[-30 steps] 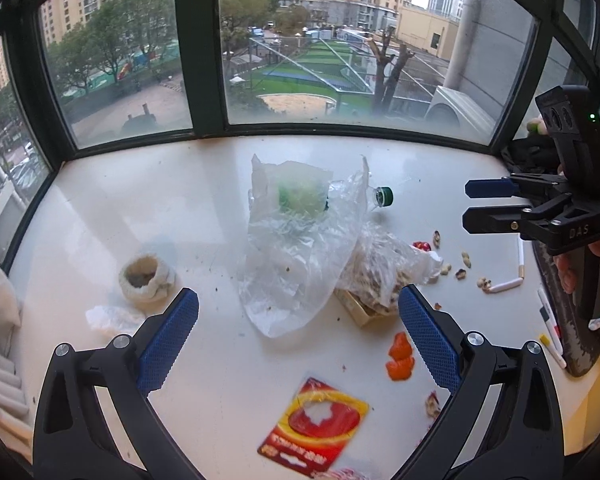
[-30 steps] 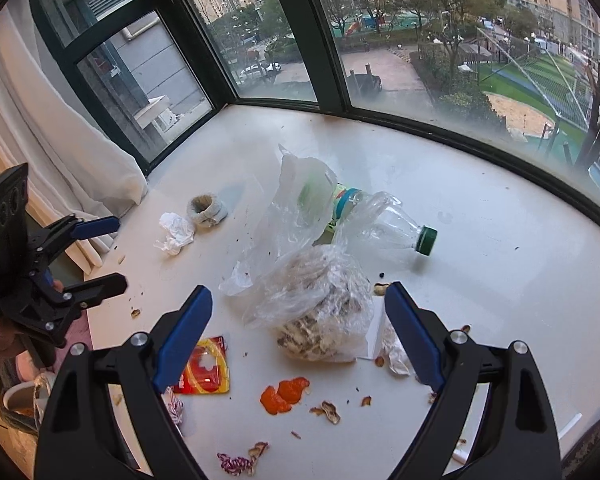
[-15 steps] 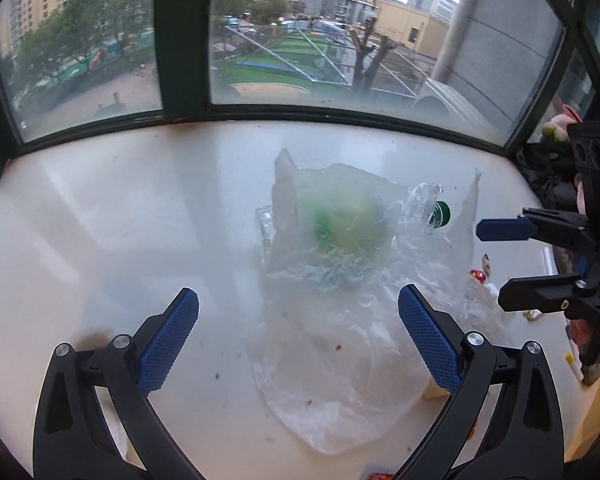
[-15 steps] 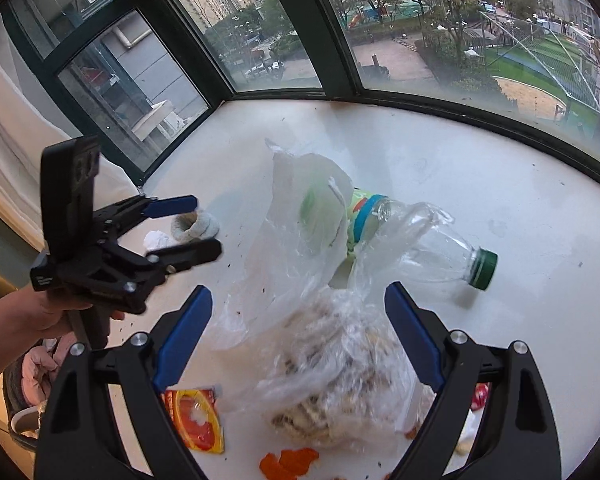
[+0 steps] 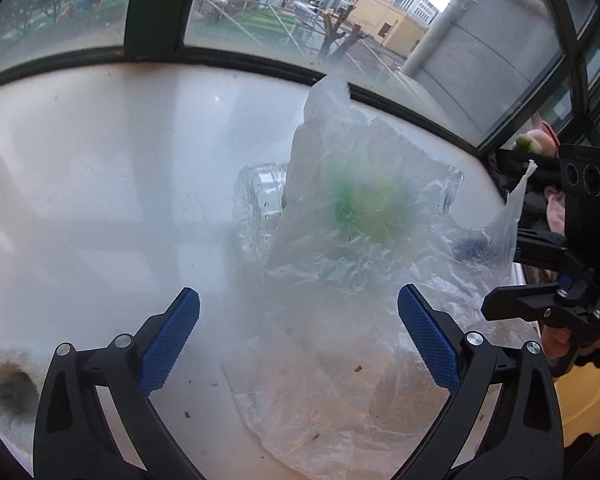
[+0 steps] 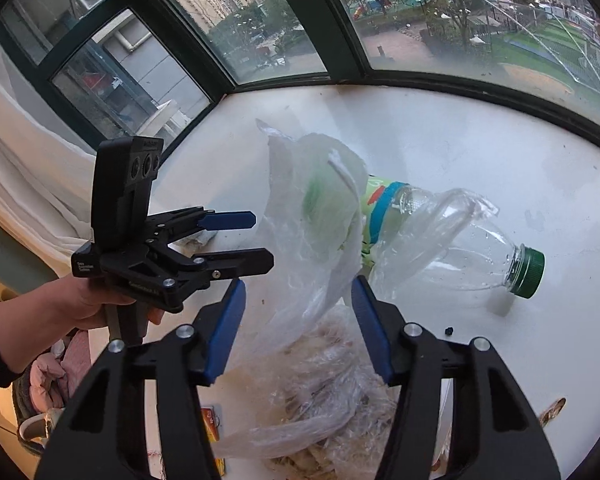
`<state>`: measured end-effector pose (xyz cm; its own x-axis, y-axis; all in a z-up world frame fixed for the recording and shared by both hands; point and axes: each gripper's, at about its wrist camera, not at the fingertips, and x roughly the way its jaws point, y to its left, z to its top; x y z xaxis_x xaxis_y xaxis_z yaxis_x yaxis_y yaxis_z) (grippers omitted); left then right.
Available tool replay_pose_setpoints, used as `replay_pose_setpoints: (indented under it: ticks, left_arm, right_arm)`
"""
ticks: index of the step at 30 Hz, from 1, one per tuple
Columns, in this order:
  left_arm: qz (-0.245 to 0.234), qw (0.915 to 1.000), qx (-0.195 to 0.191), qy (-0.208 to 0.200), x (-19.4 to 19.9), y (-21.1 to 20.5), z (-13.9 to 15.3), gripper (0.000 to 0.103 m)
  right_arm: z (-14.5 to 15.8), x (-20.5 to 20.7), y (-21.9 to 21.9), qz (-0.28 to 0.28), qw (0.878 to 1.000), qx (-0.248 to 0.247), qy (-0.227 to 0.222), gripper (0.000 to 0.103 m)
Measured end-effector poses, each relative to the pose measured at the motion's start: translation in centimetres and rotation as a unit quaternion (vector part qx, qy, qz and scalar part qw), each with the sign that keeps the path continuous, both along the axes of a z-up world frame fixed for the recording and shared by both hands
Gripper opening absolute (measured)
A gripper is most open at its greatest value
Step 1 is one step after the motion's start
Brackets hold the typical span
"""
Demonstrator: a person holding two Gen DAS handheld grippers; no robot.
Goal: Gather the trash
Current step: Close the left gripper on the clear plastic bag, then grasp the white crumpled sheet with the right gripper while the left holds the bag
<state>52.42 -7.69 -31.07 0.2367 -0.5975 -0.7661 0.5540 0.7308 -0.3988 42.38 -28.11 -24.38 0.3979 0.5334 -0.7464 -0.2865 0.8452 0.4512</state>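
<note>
A crumpled clear plastic bag (image 5: 355, 208) stands on the white sill (image 5: 100, 200) and partly covers a clear bottle (image 6: 459, 248) with a green cap and a green label. My right gripper (image 6: 300, 328) reaches over the bag (image 6: 311, 216). Its jaws are closing with the bag's loose film between the blue pads, and the pads are not pressing on it. My left gripper (image 5: 298, 336) is open, low over the sill just short of the bag, with nothing between its fingers. It shows in the right wrist view as the left gripper (image 6: 260, 242), held by a hand.
A second clear bag of shells and scraps (image 6: 331, 392) lies under my right gripper. A red wrapper (image 6: 212, 428) peeks out beside it. A brownish paper roll (image 5: 8, 388) sits at the sill's left. Dark window frames (image 5: 152, 8) border the far edge.
The left gripper has dropped and come closer to the bag, still open. The right gripper has come down over the bag, and its jaws have narrowed around the film.
</note>
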Motion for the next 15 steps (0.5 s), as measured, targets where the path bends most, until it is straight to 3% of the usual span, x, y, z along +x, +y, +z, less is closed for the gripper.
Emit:
replay_pose_setpoints:
  ticks: [2,4,6,10,15]
  left_arm:
    - [-0.002,0.9999,0.003,0.012,0.2,-0.2,-0.6,0.074]
    - [0.004,0.9998,0.001,0.02,0.5,-0.1,-1.0,0.043]
    - [0.008,0.9993,-0.015,0.034,0.5,0.0,-1.1,0.032]
    - [0.002,0.9994,-0.019,0.027,-0.6,-0.2,-0.7,0.002]
    - [0.005,0.9994,-0.029,0.015,-2.1,-0.5,0.8,0.0]
  right_arm:
    - [-0.2,0.2,0.0,0.0,1.0,-0.003,0.003,0.043]
    - [-0.3,0.3,0.0,0.0,1.0,-0.006,0.008,0.035]
    - [-0.4,0.3,-0.1,0.0,1.0,-0.012,0.011,0.021]
    - [-0.3,0.1,-0.1,-0.002,1.0,-0.028,0.011,0.007]
    - [0.1,-0.1,-0.2,-0.009,0.999,-0.031,0.012,0.004]
